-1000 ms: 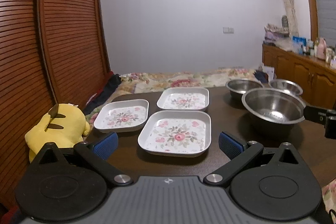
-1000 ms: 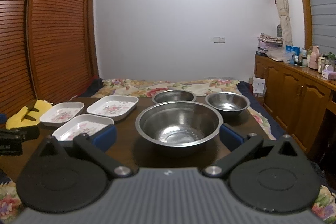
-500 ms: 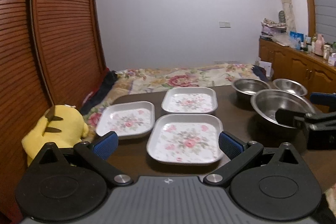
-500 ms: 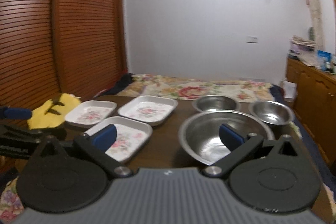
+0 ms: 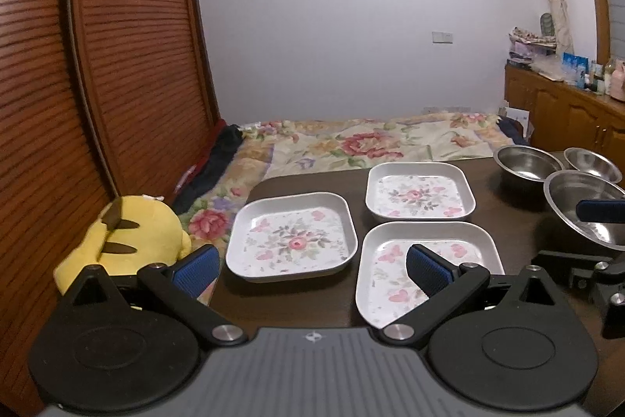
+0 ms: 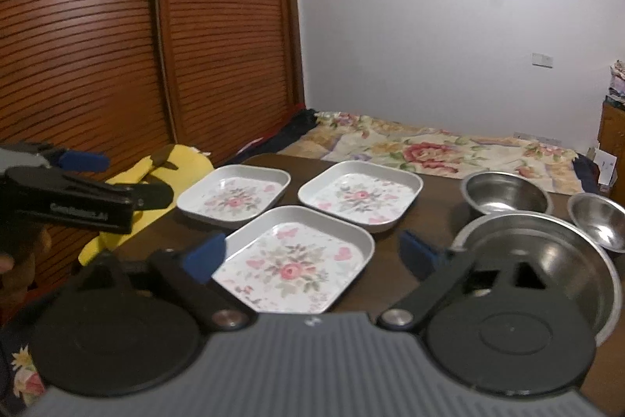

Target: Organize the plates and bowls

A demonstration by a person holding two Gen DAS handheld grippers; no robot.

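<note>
Right hand-held gripper (image 6: 312, 253) is closing with nothing between its pads, aimed at the nearest plate (image 6: 295, 260); left hand-held gripper (image 5: 308, 264) stands apart, empty. I judge stacking begins: grip its 6 o'clock rim next, bowls (image 6: 547, 253) wait at 3 o'clock on the tabletop (image 6: 410, 217).

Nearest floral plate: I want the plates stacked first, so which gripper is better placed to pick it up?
Right, probably. The right gripper, jaws closing but empty, frames the nearest floral plate; the left gripper faces the left plate.
</note>
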